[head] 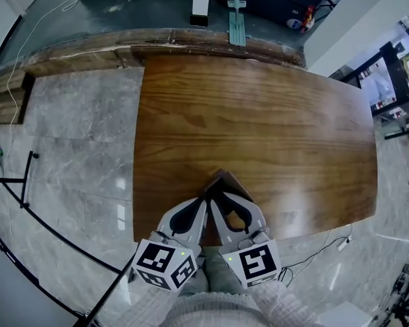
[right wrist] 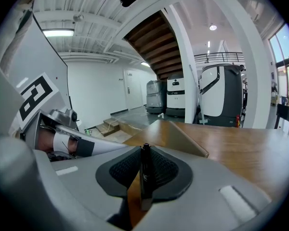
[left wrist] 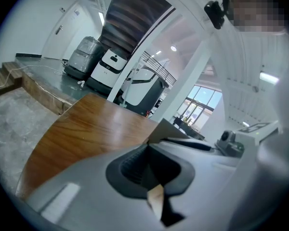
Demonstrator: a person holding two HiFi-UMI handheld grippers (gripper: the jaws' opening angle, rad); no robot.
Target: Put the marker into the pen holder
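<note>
Lower centre in the right gripper view, the right claw (right wrist: 144, 150) was clamped on a black marker (right wrist: 145, 174), held upright between its dark pads (right wrist: 169, 170). The left claw (left wrist: 147, 150) had its jaws drawn together, with nothing seen between them. In the head view both claws met at bottom centre, over the near edge of the wooden table (head: 259, 114), their tips beside a brown angular object (head: 226, 180).

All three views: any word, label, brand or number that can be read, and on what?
None can be read.
Cubes on left gripper and right gripper: square patterns, no letters.
Black marker in the right gripper: faint print, too blurred.
White machine: small logo, too small.
</note>
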